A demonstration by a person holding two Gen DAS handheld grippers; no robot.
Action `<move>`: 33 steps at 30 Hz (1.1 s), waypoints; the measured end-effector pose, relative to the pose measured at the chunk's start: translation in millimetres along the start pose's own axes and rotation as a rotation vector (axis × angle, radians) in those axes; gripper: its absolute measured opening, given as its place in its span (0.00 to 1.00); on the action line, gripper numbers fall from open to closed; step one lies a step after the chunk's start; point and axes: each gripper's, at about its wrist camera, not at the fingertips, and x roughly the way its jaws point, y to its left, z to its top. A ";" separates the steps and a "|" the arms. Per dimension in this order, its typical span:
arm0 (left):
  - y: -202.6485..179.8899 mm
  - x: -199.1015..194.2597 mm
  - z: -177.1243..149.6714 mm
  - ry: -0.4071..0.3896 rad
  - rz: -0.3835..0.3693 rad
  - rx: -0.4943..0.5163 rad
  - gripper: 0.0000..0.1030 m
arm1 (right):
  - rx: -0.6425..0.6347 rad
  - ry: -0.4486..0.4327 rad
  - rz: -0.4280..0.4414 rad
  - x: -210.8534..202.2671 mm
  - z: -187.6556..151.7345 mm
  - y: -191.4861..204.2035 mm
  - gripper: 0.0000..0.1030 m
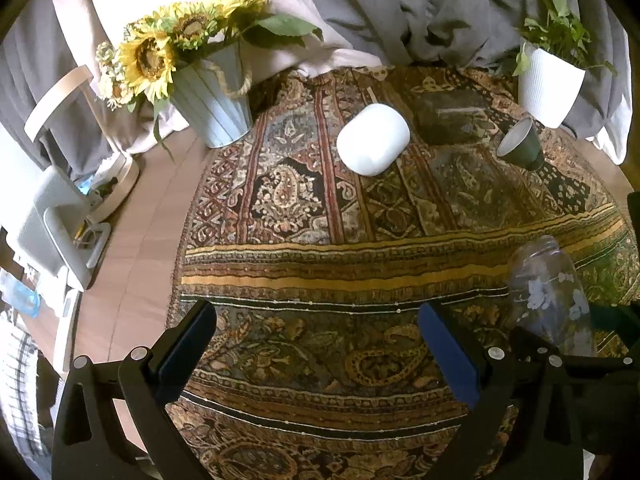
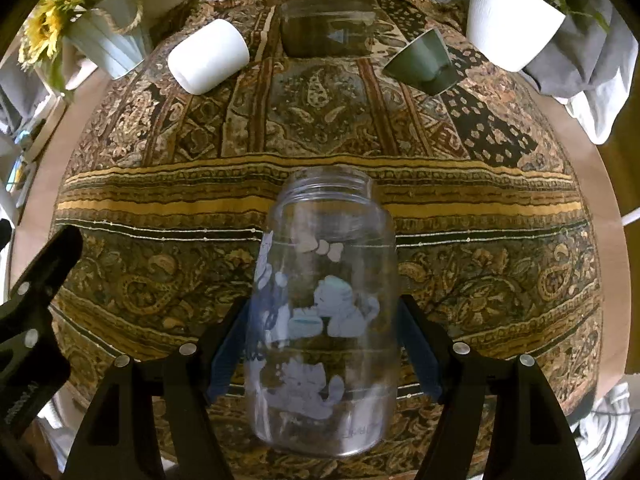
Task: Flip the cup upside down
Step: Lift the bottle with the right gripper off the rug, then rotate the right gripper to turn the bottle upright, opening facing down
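Note:
My right gripper point(image 2: 324, 344) is shut on a clear glass cup point(image 2: 324, 320) with white cat prints, holding it by its sides. Its mouth points away from the camera and its base faces me, above the patterned tablecloth point(image 2: 320, 128). The same glass cup point(image 1: 548, 296) shows at the lower right of the left wrist view, tilted. My left gripper point(image 1: 316, 332) is open and empty, low over the cloth, to the left of the cup.
A white cup point(image 2: 208, 56) stands upside down at the back left. A dark green cup point(image 2: 424, 60) stands upright at the back right, a clear box point(image 2: 328, 32) between them. A sunflower pot point(image 1: 212, 100) and a white plant pot point(image 1: 548, 84) stand at the table's far edges.

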 end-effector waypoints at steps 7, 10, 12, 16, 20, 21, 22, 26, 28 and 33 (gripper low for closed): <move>1.0 -4.9 0.1 -0.003 0.009 -0.016 1.00 | 0.019 -0.021 0.018 -5.6 0.0 -6.0 0.76; 1.8 -13.0 0.9 -0.016 0.003 -0.024 1.00 | 0.021 -0.067 0.019 -21.0 0.0 -8.7 0.79; 1.8 -21.1 2.2 -0.028 -0.006 -0.025 1.00 | 0.023 -0.091 0.019 -33.3 -0.3 -11.4 0.79; -1.7 -41.2 3.1 -0.071 -0.015 -0.026 1.00 | 0.090 -0.183 0.011 -64.1 -6.8 -30.5 0.79; -14.0 -58.9 1.6 -0.091 -0.054 -0.022 1.00 | 0.146 -0.274 0.006 -95.9 -14.5 -51.7 0.79; -17.8 -61.2 1.7 -0.093 -0.059 -0.020 1.00 | 0.150 -0.296 0.000 -102.8 -16.5 -56.7 0.79; -23.6 -64.6 1.0 -0.094 -0.068 -0.016 1.00 | 0.153 -0.313 -0.005 -107.3 -18.0 -60.4 0.79; -48.9 -74.2 -3.8 -0.085 -0.113 0.004 1.00 | 0.155 -0.355 -0.030 -119.6 -25.5 -79.1 0.79; -60.2 -75.7 -7.8 -0.073 -0.126 0.006 1.00 | 0.149 -0.354 -0.033 -119.9 -28.9 -86.4 0.79; -86.1 -74.6 -20.1 -0.031 -0.164 0.003 1.00 | 0.137 -0.324 -0.025 -113.2 -37.8 -107.4 0.79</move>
